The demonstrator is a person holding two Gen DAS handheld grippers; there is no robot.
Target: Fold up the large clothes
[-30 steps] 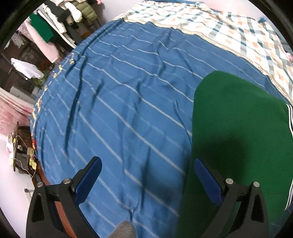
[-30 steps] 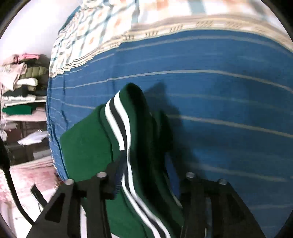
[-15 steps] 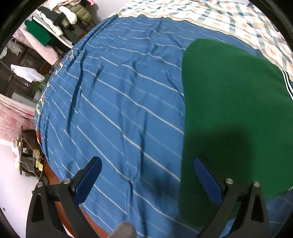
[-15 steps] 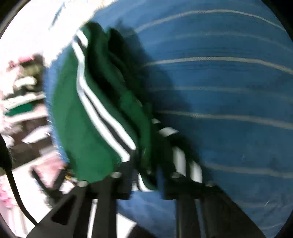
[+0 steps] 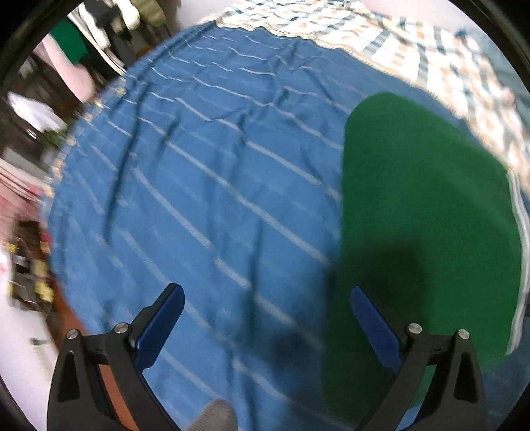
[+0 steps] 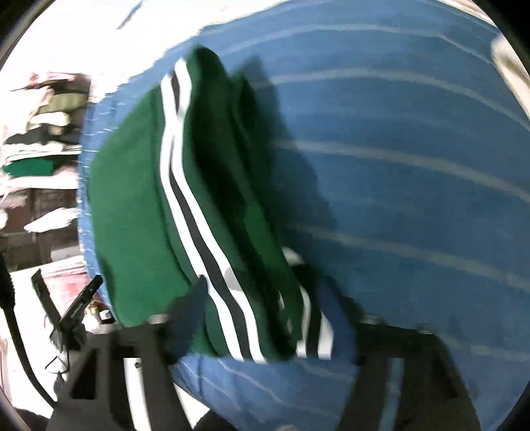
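Observation:
A dark green garment [image 5: 424, 199] with white and black striped trim [image 6: 185, 215] lies folded on the blue striped bed sheet [image 5: 198, 182]. My left gripper [image 5: 265, 293] hangs open above the sheet. Its right finger is over the garment's left edge and nothing is between the pads. In the right wrist view the green garment [image 6: 132, 205] is bunched in thick layers near the bed's near edge. My right gripper [image 6: 263, 288] straddles its striped end. Its jaws are opening, the fabric lies between them, and the pads stand off it.
A checked quilt [image 5: 430, 56] covers the far end of the bed. Stacked clothes on shelves [image 6: 39, 132] stand past the bed's left side, also seen as hanging clothes [image 5: 99, 26]. The wooden bed frame [image 5: 73, 318] shows at the lower left edge.
The right gripper closed on the garment's striped end half a second ago; now its jaws stand apart around it. The left gripper has shifted a little and stays open.

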